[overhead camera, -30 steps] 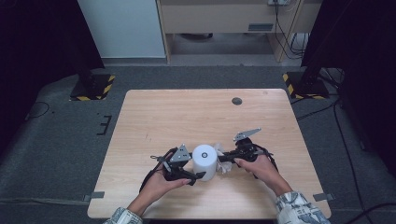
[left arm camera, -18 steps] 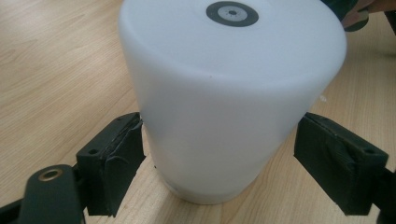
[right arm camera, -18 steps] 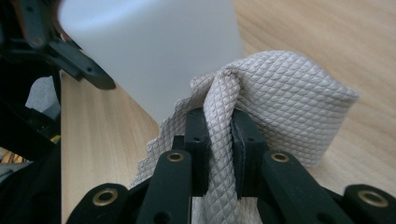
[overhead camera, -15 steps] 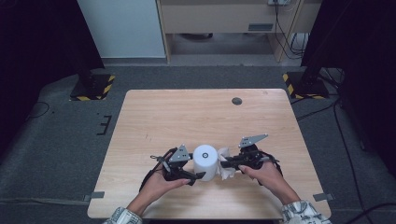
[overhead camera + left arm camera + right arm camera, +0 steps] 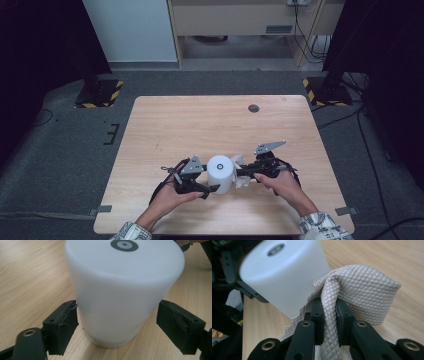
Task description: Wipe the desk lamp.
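The right gripper (image 5: 329,312) is clenched on a fold of the quilted cloth (image 5: 362,290), its two black jaws pinching the fabric tight between them, and the cloth bunches up against the side of the white cylinder (image 5: 287,277). The left gripper (image 5: 117,322) straddles the base of that cylinder (image 5: 120,290) with its jaws spread wide; the one on the left of its view seems to touch the wall, while a gap shows at the other, so I cannot tell whether it truly grips. Against the frame a second ago, the right gripper (image 5: 250,172) has drawn in closer to the cylinder (image 5: 221,172) and its grey plate has turned, while the left gripper (image 5: 207,182) has kept its place and the cylinder has not shifted. In the high view the cylinder stands near the front of the wooden table (image 5: 210,120), between the two hands, a little right of the table's middle and well back from the near edge. The whole far half of the table lies bare but for a small dark disc (image 5: 253,108) near the far edge, so there is wide room ahead and to either side. The cylinder stands upright, its long axis vertical, with its flat top and dark round centre mark facing up.
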Tool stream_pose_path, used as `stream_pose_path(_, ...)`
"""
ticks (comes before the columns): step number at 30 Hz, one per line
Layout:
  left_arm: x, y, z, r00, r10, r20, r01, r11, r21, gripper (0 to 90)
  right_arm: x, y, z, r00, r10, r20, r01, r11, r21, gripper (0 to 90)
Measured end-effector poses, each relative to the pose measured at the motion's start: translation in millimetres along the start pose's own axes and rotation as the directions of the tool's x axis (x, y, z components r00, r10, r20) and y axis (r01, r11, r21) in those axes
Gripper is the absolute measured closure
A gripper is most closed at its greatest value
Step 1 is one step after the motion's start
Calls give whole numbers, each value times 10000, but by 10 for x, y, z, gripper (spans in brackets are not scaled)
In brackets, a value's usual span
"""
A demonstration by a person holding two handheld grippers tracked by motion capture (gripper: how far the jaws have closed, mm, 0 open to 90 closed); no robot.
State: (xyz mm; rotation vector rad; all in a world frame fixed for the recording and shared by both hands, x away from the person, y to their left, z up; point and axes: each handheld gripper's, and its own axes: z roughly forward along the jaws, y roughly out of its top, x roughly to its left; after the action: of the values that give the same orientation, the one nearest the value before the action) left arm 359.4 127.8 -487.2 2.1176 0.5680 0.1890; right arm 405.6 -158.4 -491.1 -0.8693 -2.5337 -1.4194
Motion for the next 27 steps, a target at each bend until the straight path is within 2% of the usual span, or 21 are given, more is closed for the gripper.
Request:
stream_pose_path(3, -5, 1, 3, 10000, 19, 30, -19, 10000, 17, 164, -3, -34, 44, 10000, 40, 37, -41, 9996, 276, 791)
stream_pose_path(9, -14, 2, 8, 9999, 52, 104, -53, 10000, 57, 152, 27, -90, 124, 9991, -226, 361, 192, 9957, 906, 791)
stream_pose_path(12, -14, 2, 8, 9999, 59, 104, -60, 10000, 62, 152, 54, -81, 110, 9980, -394, 493, 349, 9955, 885, 791)
stream_pose_path(16, -14, 2, 9, 9999, 62, 103, -63, 10000, 59, 152, 126, -31, 34, 9962, -624, 602, 589, 9966, 575, 791)
stream_pose_path(18, -17, 4, 11, 9999, 61, 95, -62, 10000, 62, 151, 167, -38, 22, 9934, -918, 694, 863, 9931, 790, 792)
stream_pose_path(22, -19, 5, 13, 9999, 71, 77, -72, 10000, 70, 148, 227, -114, 47, 9904, -1202, 676, 1099, 9841, 1391, 792)
stream_pose_path(27, -18, 5, 21, 10000, 99, 9, -99, 9999, 130, 140, 345, -124, 42, 9839, -1681, 600, 1554, 9723, 1744, 793)
